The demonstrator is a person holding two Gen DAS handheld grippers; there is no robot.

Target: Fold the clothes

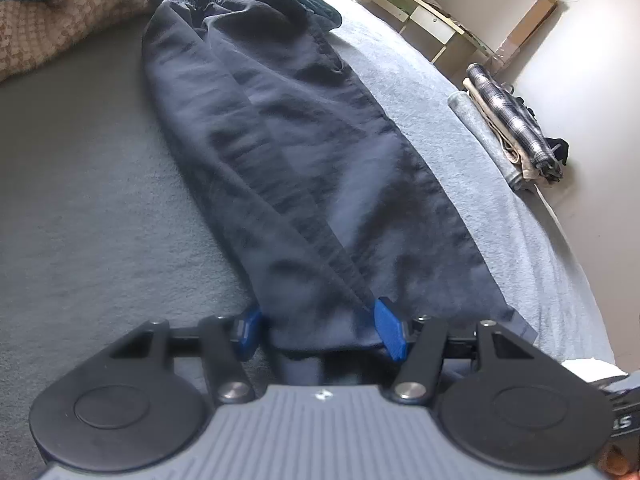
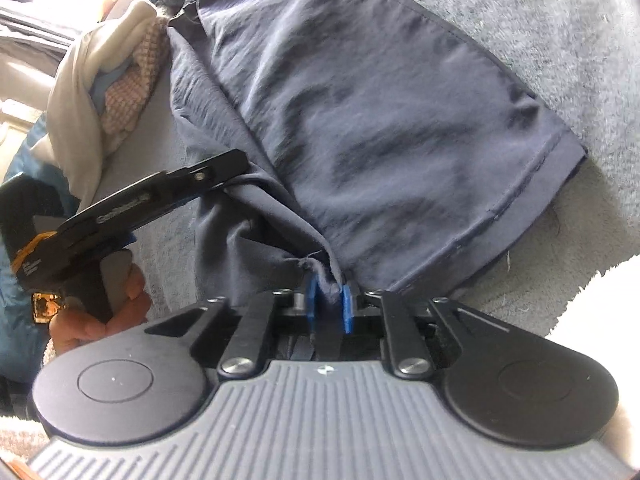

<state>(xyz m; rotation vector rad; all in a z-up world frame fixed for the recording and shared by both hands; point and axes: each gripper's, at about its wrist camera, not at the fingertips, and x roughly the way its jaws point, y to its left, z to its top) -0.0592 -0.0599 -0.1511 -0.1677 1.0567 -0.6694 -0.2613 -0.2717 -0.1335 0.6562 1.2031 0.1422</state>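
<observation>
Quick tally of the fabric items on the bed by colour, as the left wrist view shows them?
Navy: 1, the trousers
Pink checked: 1, the blanket
Grey: 1, the folded towel
Beige: 1, the folded cloth
Plaid: 1, the folded shirt
Total: 5

Little can be read here. In the right wrist view, the left gripper carries pale lettering along its black side, too blurred to make out (smaller print lower on its body is equally unclear). In the left wrist view, white letters at the right edge are cut off.
</observation>
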